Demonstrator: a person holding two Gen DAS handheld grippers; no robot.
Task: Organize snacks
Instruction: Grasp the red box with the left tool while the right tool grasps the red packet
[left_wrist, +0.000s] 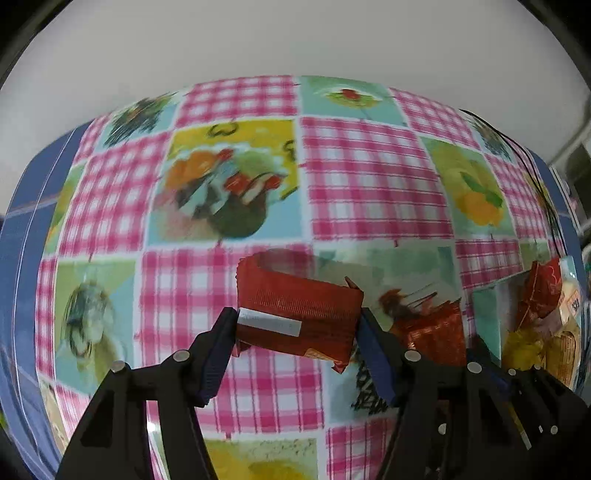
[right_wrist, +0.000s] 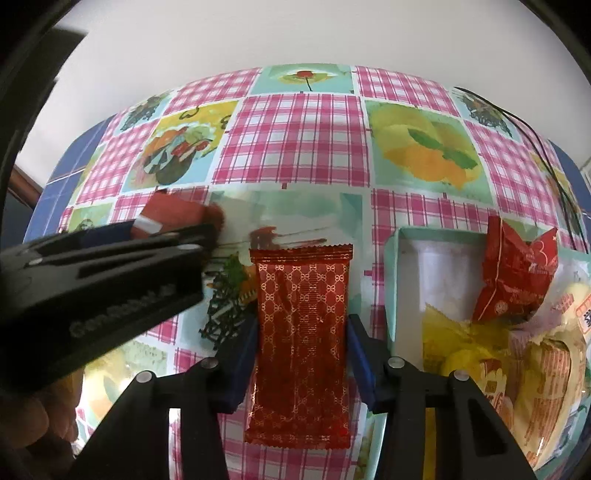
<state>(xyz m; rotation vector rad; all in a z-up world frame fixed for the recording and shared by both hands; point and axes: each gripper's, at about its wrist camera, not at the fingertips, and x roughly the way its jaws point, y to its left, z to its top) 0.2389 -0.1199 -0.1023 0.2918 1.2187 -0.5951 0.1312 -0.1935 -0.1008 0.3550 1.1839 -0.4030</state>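
My left gripper (left_wrist: 297, 326) is shut on a dark red snack packet (left_wrist: 295, 310) with a white label strip, held above the tablecloth. It shows in the right wrist view as a black tool (right_wrist: 110, 280) at the left with the packet (right_wrist: 173, 218). My right gripper (right_wrist: 301, 332) is shut on a long red patterned snack packet (right_wrist: 301, 339), which points away from the camera. The same packet shows in the left wrist view (left_wrist: 432, 332) beside my left gripper. A pale open box (right_wrist: 391, 280) at the right holds a red pouch (right_wrist: 517, 280) and yellow wrapped snacks (right_wrist: 454, 332).
The table carries a pink-checked cloth with fruit pictures (right_wrist: 295, 140). A thin black cable (right_wrist: 546, 162) runs along the right side. A white wall stands behind the table. The box with snacks also shows at the right of the left wrist view (left_wrist: 491, 317).
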